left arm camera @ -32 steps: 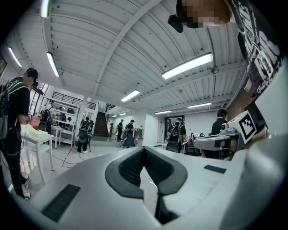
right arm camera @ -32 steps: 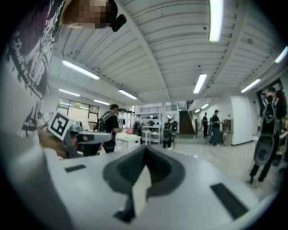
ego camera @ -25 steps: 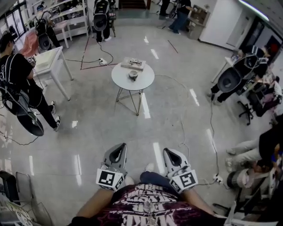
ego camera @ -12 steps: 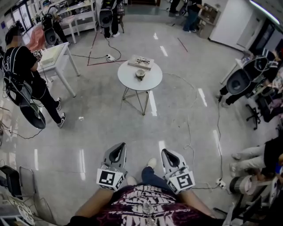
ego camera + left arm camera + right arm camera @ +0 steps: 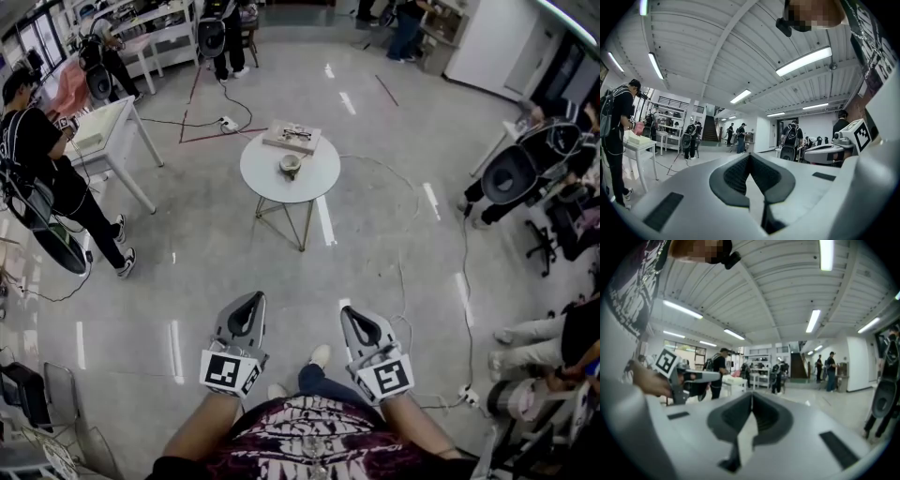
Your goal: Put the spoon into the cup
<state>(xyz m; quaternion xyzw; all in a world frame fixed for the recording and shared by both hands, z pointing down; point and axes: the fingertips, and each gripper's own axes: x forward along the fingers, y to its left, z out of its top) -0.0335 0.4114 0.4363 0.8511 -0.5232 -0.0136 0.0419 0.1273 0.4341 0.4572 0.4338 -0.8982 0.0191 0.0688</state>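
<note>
Upper centre of head view: surface (image 5: 319,178) with cup (image 5: 291,165) slightly nearer than a second ago, still well apart. Fingers (image 5: 733,172) together and empty on left gripper (image 5: 251,300) and right gripper (image 5: 351,315). Approach only, no grasp yet.

The person wears a dark shirt (image 5: 309,436) with bold white and pink print, what look like blue trousers (image 5: 325,382), and a pale shoe (image 5: 320,355). The pale grey moulded left gripper (image 5: 251,298) and its matching right gripper (image 5: 349,312) have black ribbed pads (image 5: 733,176). Each carries a white cube (image 5: 230,373) with black square markers.
</note>
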